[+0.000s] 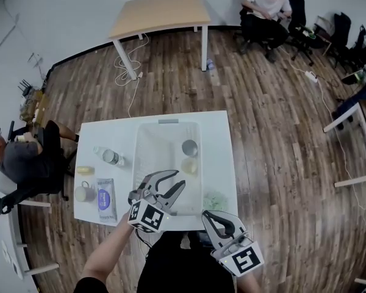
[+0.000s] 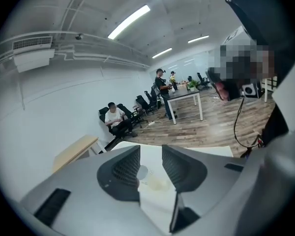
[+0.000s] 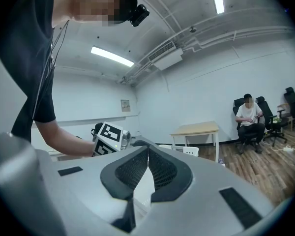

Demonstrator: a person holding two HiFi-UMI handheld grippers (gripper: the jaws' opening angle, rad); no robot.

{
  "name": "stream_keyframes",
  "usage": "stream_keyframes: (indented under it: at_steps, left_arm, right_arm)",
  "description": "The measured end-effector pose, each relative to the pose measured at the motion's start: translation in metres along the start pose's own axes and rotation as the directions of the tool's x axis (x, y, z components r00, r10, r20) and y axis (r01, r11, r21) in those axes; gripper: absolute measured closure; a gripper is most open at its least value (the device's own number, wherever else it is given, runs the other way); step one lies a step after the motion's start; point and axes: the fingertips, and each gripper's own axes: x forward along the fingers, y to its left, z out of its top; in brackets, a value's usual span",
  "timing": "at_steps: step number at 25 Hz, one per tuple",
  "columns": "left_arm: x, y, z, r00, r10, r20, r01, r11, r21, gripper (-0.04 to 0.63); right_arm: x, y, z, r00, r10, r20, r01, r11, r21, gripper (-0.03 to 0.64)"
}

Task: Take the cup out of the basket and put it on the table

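Observation:
A clear plastic basket (image 1: 147,140) stands in the middle of the white table (image 1: 104,133). Inside it, along the right wall, are a metal cup (image 1: 190,148) and a pale yellow cup (image 1: 190,166) just nearer to me. My left gripper (image 1: 180,177) hangs over the basket's near part, open and empty, aimed at the two cups. In the left gripper view the metal cup (image 2: 143,171) and the yellow cup (image 2: 157,182) show through the gap of the left gripper (image 2: 151,156). My right gripper (image 1: 206,216) is at the table's near right corner, shut and empty; the right gripper (image 3: 148,151) points level.
Left of the basket lie a water bottle (image 1: 110,157), a small yellow item (image 1: 84,170), a white cup (image 1: 83,193) and a wipes packet (image 1: 105,198). A greenish thing (image 1: 215,200) sits right of the basket. People sit at the room's edges; a wooden table (image 1: 161,12) stands far back.

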Motion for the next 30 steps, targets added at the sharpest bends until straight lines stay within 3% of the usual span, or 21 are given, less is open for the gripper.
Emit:
stream_keyframes:
  at_steps: [6, 12, 18, 22, 30]
  left_arm:
    - [0.032, -0.012, -0.027, 0.993, -0.085, -0.08, 0.09, 0.994, 0.065, 0.439]
    - [0.069, -0.032, -0.067, 0.956, -0.215, -0.199, 0.237, 0.967, 0.094, 0.419]
    - [0.098, -0.044, -0.107, 0.908, -0.244, -0.341, 0.314, 0.934, 0.169, 0.413]
    - [0.11, -0.054, -0.125, 0.875, -0.271, -0.401, 0.361, 0.917, 0.169, 0.413]
    - [0.128, -0.063, -0.151, 0.851, -0.276, -0.447, 0.394, 0.898, 0.196, 0.442]
  right_arm:
    - [0.002, -0.005, -0.006, 0.999, -0.025, -0.036, 0.026, 0.999, 0.021, 0.591]
    - [0.0, -0.019, -0.005, 0.996, -0.076, -0.042, 0.077, 0.997, 0.02, 0.591]
    - [-0.005, -0.024, -0.003, 0.991, -0.124, -0.043, 0.125, 0.992, 0.029, 0.591]
    - [-0.012, -0.026, -0.006, 0.987, -0.15, -0.065, 0.152, 0.988, 0.03, 0.591]
    - [-0.022, -0.032, -0.01, 0.977, -0.196, -0.088, 0.199, 0.98, 0.023, 0.591]
